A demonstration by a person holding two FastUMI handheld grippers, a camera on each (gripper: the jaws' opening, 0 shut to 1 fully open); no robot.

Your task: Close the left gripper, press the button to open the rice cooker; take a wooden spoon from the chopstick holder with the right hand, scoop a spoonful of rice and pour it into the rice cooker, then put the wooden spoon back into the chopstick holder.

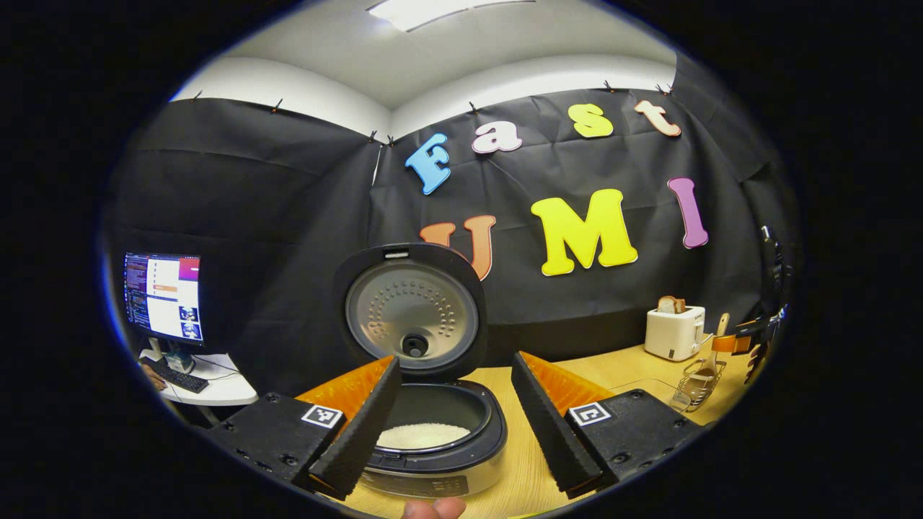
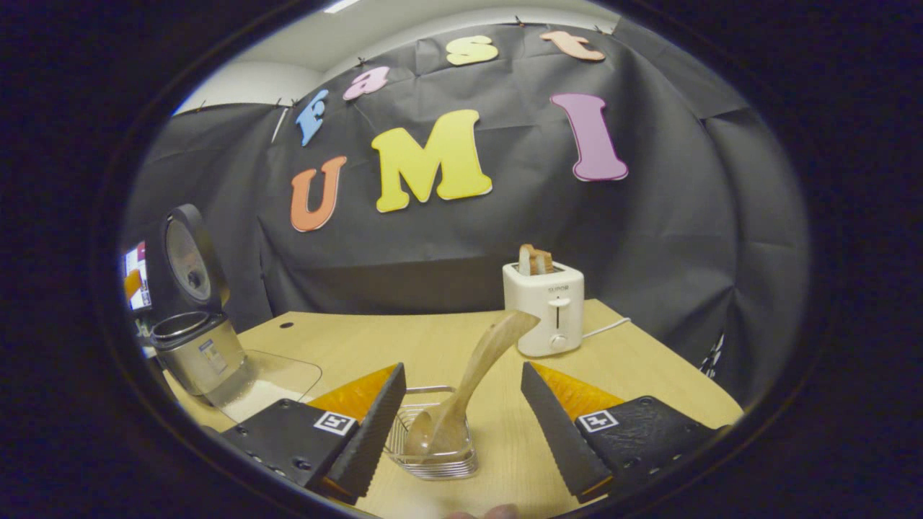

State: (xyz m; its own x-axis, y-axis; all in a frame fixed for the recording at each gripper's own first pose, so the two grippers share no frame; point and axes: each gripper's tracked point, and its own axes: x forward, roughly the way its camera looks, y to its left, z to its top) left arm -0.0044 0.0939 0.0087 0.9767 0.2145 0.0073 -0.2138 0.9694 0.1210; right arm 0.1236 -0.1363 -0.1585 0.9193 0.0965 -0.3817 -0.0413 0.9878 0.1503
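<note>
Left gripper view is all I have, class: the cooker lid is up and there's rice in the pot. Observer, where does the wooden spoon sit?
Observer: The wooden spoon stands bowl-down in the wire chopstick holder, handle leaning toward the toaster.
Operator: Is the right gripper on it?
Observer: No. The right gripper is open, its fingers either side of the spoon, not pressing.
Operator: Anything beside the cooker?
Observer: A clear container with rice in it sits on the table beside the rice cooker.

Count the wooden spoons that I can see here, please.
1: a light-brown wooden spoon standing bowl-down in the wire chopstick holder, leaning toward the white toaster. Others may be hidden.
</note>
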